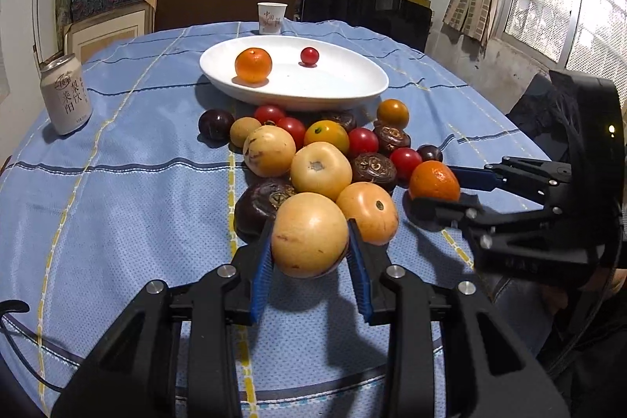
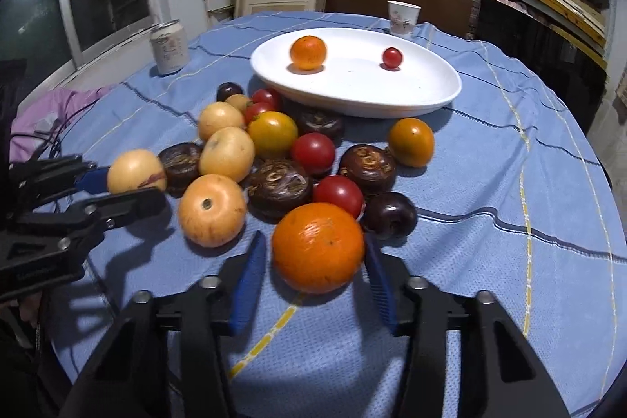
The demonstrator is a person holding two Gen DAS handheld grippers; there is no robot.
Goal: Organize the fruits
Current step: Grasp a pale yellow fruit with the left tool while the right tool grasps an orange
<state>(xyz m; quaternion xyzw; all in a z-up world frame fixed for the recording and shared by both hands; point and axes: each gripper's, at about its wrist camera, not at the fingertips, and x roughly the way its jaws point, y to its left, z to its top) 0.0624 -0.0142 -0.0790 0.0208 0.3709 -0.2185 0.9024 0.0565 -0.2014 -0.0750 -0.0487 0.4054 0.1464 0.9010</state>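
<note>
Gripping two fruits at once from the near edge of the pile. My left gripper (image 1: 309, 241) has its blue pads clamped on a pale yellow fruit (image 1: 309, 239), pads pressed to both flanks, jaws drawn in to its width; the fruit sits between the fingertips, with a dark purple fruit (image 1: 258, 202) touching just left of it and a second yellow-orange fruit (image 1: 368, 212) just right. My right gripper (image 2: 315, 253) straddles the orange (image 2: 317, 247): its right pad looks to be touching the skin, but a sliver of cloth shows between the left pad and the peel, so I judge this grip not yet seated, jaws part-way in. A dark plum (image 2: 388, 214) lies just ahead and to the right of that gripper, a red tomato (image 2: 339, 194) just ahead. The white plate (image 1: 352, 93) is well beyond both grippers, holding one small orange (image 1: 252, 65) and one cherry tomato (image 1: 309, 57), so most of the sorting remains. To do this well: finish closing the right gripper until both pads bear evenly on the orange's widest part, then lift both fruits straight up before travelling, so neighbours are not nudged and sent rolling across the blue tablecloth (image 1: 117, 183). Round, smooth skins may slip; keep the squeeze firm but gentle.
</note>
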